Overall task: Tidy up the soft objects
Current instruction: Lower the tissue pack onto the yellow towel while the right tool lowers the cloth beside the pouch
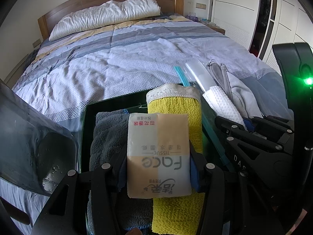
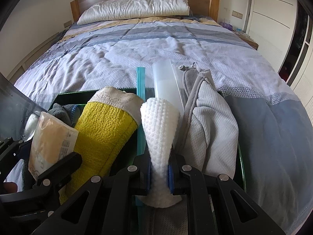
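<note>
My left gripper [image 1: 158, 168] is shut on a pack of face tissues [image 1: 158, 156], held above a dark grey towel [image 1: 107, 137] and a yellow towel [image 1: 176, 107] lying in a dark box [image 1: 86, 117]. My right gripper [image 2: 159, 172] is shut on a rolled white waffle cloth [image 2: 159, 129], beside a light grey garment [image 2: 211, 129]. The tissue pack [image 2: 50, 143] and yellow towel [image 2: 105, 129] also show at the left of the right wrist view. The right gripper with its white cloth [image 1: 225, 105] shows at the right of the left wrist view.
A clear zip bag with a teal strip [image 2: 140, 86] lies between the yellow towel and the white cloth. The box sits at the foot of a bed [image 1: 127, 58] with a white pillow [image 1: 105, 15]. The box's dark lid [image 1: 29, 137] stands at the left. White wardrobe doors [image 1: 234, 9] at right.
</note>
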Tool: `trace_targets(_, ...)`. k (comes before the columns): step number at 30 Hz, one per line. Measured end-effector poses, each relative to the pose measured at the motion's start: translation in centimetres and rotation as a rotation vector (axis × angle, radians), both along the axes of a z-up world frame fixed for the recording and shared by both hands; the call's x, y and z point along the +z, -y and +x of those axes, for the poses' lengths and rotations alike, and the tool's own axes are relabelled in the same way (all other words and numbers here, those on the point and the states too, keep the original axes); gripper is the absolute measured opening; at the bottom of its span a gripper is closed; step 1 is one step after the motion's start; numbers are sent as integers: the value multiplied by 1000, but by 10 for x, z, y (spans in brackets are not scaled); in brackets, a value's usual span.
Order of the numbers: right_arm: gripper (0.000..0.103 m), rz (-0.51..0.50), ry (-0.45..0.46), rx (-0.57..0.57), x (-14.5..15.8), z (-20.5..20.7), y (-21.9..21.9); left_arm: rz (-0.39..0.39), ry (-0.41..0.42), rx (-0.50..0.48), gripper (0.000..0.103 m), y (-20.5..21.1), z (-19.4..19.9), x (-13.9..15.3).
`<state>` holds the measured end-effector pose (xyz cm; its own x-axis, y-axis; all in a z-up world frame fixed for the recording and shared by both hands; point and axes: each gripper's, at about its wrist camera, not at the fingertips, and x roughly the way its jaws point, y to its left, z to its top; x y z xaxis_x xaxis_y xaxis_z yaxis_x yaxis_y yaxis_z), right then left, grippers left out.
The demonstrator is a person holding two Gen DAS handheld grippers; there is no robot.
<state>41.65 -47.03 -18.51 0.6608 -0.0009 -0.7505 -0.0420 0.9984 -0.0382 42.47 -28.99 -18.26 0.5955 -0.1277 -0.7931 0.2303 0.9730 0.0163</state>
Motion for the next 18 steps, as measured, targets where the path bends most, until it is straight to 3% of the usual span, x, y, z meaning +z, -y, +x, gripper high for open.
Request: trace_targets(18, 13, 3, -19, -1, -1, -3, -1, 4, -9, 2, 45, -1, -3, -1)
